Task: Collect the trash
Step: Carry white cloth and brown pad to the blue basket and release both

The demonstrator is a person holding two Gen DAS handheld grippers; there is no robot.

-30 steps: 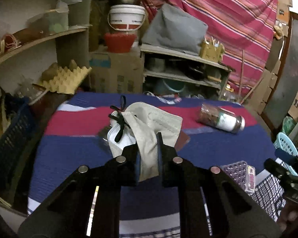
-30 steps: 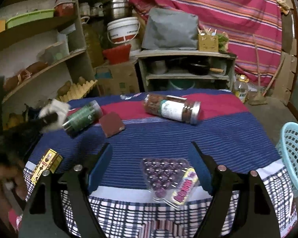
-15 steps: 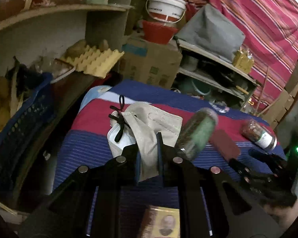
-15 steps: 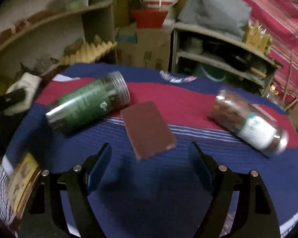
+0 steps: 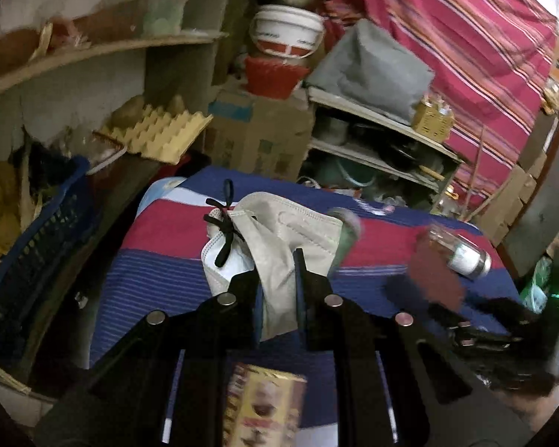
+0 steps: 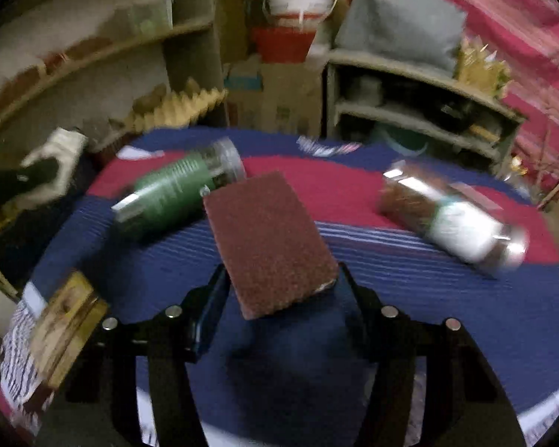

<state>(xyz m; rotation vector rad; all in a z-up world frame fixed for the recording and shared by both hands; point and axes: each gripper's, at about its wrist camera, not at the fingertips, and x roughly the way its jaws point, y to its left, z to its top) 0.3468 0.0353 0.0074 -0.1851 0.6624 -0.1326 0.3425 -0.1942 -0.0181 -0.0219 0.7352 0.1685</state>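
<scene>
My left gripper (image 5: 277,279) is shut on crumpled beige and white face masks (image 5: 279,238) with black ear loops, held above the striped tablecloth. My right gripper (image 6: 281,279) is open, its jaws on either side of a flat brown rectangular pad (image 6: 268,238) that lies on the cloth. The pad shows blurred in the left wrist view (image 5: 432,275), with the right gripper dark beside it. The left gripper with the masks (image 6: 52,164) shows at the left edge of the right wrist view.
A green-labelled jar (image 6: 179,190) lies left of the pad and a white-labelled jar of brown contents (image 6: 454,216) lies right. A yellow box (image 6: 67,327) lies at the table's near left. Shelves, an egg tray (image 5: 160,134) and a blue basket (image 5: 37,246) stand at the left.
My right gripper has moved forward over the table until its open jaws flank the brown pad. My left gripper still holds the masks and has shifted slightly.
</scene>
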